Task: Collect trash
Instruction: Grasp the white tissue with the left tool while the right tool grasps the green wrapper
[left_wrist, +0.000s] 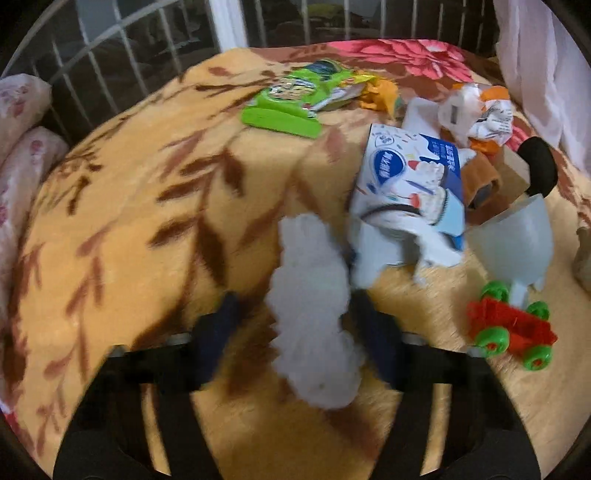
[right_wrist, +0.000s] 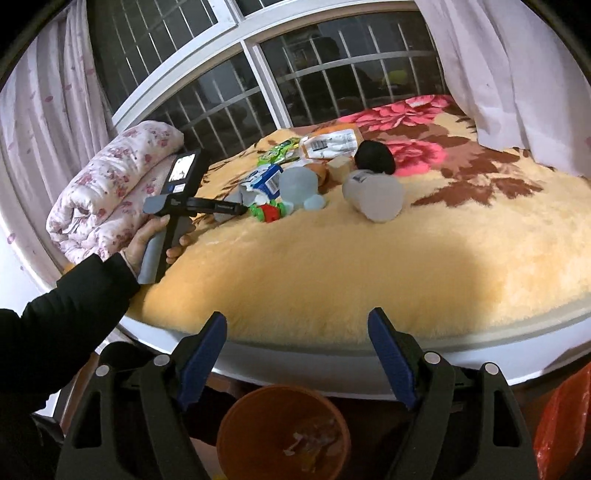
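Note:
My left gripper (left_wrist: 295, 317) is open over the yellow blanket (left_wrist: 147, 221), with a crumpled white tissue (left_wrist: 314, 314) lying between its blue pads, nearer the right one. Just beyond lie a torn white-and-blue carton (left_wrist: 410, 184), a green wrapper (left_wrist: 291, 99), orange wrappers (left_wrist: 380, 94) and crumpled white paper (left_wrist: 480, 114). My right gripper (right_wrist: 297, 354) is open and empty at the bed's near edge, above an orange bin (right_wrist: 284, 432) holding some scraps. The left gripper (right_wrist: 207, 206) shows in the right wrist view, reaching into the pile.
A red toy car with green wheels (left_wrist: 511, 328), a grey plastic cup (left_wrist: 513, 240), a black ball (left_wrist: 541, 166) and a grey bottle (right_wrist: 373, 195) lie among the litter. A rolled floral quilt (right_wrist: 110, 192) sits at the left. A barred window (right_wrist: 295, 85) is behind the bed.

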